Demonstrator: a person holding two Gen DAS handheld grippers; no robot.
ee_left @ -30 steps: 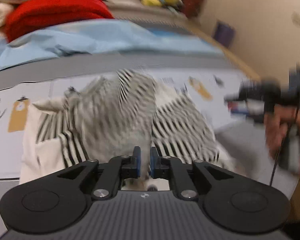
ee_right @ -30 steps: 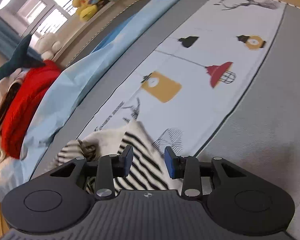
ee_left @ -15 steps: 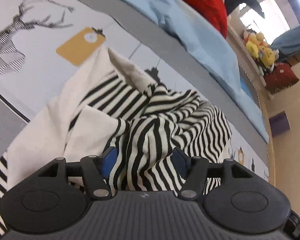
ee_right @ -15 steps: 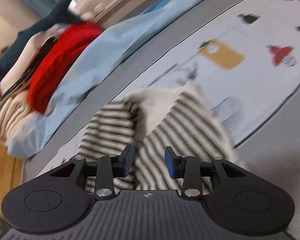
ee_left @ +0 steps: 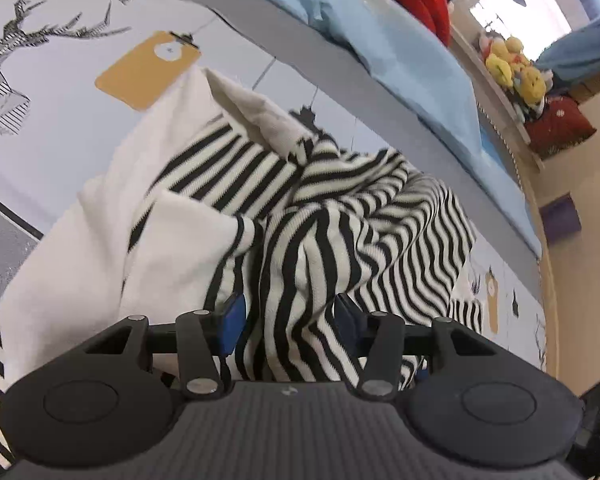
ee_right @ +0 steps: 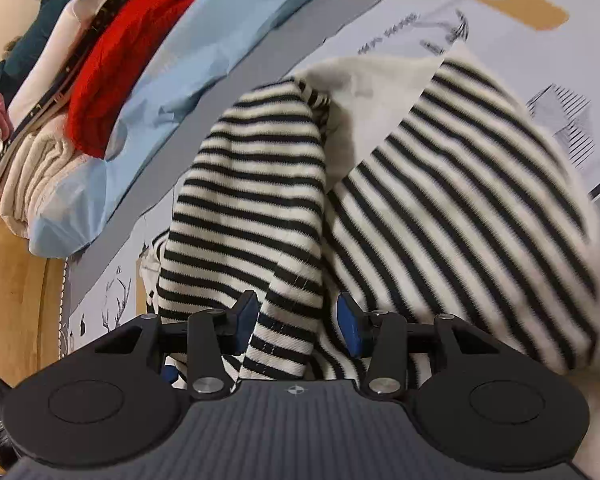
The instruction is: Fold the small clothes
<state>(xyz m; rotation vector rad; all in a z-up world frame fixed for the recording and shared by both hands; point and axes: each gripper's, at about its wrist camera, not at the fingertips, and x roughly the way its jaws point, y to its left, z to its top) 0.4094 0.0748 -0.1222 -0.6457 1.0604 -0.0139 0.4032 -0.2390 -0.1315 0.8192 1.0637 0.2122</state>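
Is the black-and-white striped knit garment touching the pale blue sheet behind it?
Apart. In the right wrist view, a grey band of bedcover lies between the striped knit garment and the pale blue sheet.

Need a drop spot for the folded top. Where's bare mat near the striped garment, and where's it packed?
Free: printed mat between the deer drawing and the striped garment; also mat beyond it, by the yellow tag print. Crowded: blue sheet and the red knit pile along the far edge.
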